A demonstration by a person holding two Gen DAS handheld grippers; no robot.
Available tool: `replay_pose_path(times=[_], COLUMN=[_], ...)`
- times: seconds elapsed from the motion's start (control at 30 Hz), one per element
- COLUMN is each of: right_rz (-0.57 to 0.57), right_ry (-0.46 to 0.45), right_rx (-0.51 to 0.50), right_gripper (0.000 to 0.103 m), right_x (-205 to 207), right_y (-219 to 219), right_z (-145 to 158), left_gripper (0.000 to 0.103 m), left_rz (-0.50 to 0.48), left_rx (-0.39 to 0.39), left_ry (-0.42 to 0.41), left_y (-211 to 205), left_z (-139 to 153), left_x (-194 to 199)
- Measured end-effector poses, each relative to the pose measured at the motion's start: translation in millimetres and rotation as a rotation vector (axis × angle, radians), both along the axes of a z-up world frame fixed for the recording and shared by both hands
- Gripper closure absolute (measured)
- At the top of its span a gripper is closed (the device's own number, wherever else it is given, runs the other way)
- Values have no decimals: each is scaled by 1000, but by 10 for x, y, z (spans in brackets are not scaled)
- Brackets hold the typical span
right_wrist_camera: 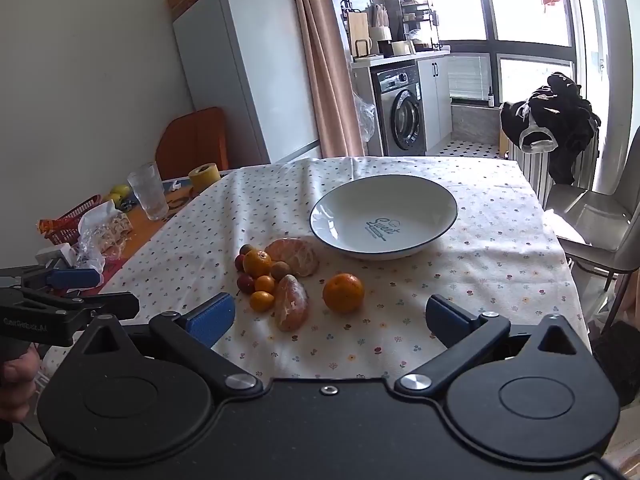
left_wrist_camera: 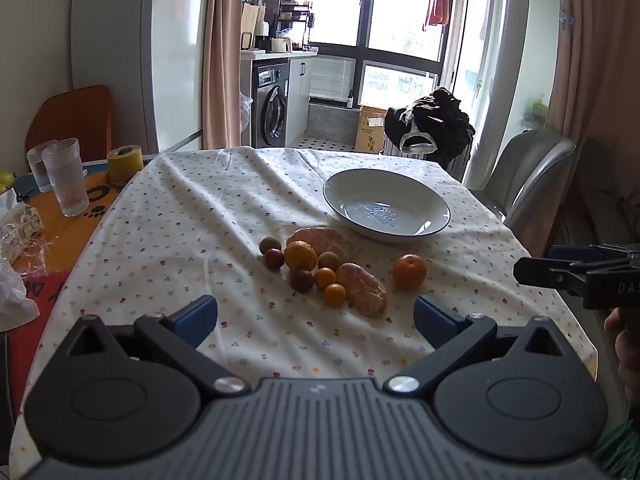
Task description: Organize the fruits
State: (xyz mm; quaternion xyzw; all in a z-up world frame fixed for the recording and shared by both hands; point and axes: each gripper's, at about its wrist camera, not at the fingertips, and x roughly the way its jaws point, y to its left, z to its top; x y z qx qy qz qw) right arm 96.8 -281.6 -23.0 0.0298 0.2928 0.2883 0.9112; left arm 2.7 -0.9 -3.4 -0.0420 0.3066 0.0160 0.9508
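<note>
A white bowl with a dark rim (left_wrist_camera: 436, 204) (right_wrist_camera: 448, 196) sits empty on the flowered tablecloth (left_wrist_camera: 192, 216) (right_wrist_camera: 500, 256). In front of it lies a cluster of fruit: two peeled citrus pieces (left_wrist_camera: 366, 290) (right_wrist_camera: 292, 308), a whole orange (left_wrist_camera: 409, 271) (right_wrist_camera: 343, 293) set apart to the right, another orange (left_wrist_camera: 300, 255) (right_wrist_camera: 257, 263), small kumquats (left_wrist_camera: 334, 294) (right_wrist_camera: 262, 301) and dark red and brown little fruits (left_wrist_camera: 273, 259) (right_wrist_camera: 245, 282). My left gripper (left_wrist_camera: 316, 316) is open, hovering short of the cluster. My right gripper (right_wrist_camera: 330, 316) is open too, just before the lone orange.
Two glasses (left_wrist_camera: 68, 176) (right_wrist_camera: 149, 190), a yellow tape roll (left_wrist_camera: 125, 162), plastic wrapping (left_wrist_camera: 16, 236) and a red basket (right_wrist_camera: 74, 216) crowd the orange mat at left. A grey chair (left_wrist_camera: 524, 172) (right_wrist_camera: 600, 216) stands at the right table edge. Dark clothes (left_wrist_camera: 436, 124) hang beyond.
</note>
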Motion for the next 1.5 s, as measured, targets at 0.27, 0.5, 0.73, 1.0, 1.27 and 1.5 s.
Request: replay_pose_path(times=[0.27,0.5,0.73,1.0,1.27,1.5], right_rz=[15,9,1,-4,-10,-14], right_ry=[-10,-20,-18,-19,-29,-35], right_rx=[-16,-50,-55,-62,-66,-69], right_gripper=[0,0,0,0,0,0], right_x=[-37,-49,-38,-33,-31,-33], right_y=[60,103,99,106,83,64], right_z=[7,-15,-20,-27,-6,15], left_gripper=[0,0,0,0,0,0], left_rz=[5,7,6,1,-7,-5], left_rx=[-14,-22,-11,-9,-6,-7], left_ry=[-6,-15,-15,-17,-23,-23], left_y=[25,49,48,41,2,-4], left_z=[-25,-1,3,13,24,28], left_x=[-13,-40,-38,-42,-60,-50])
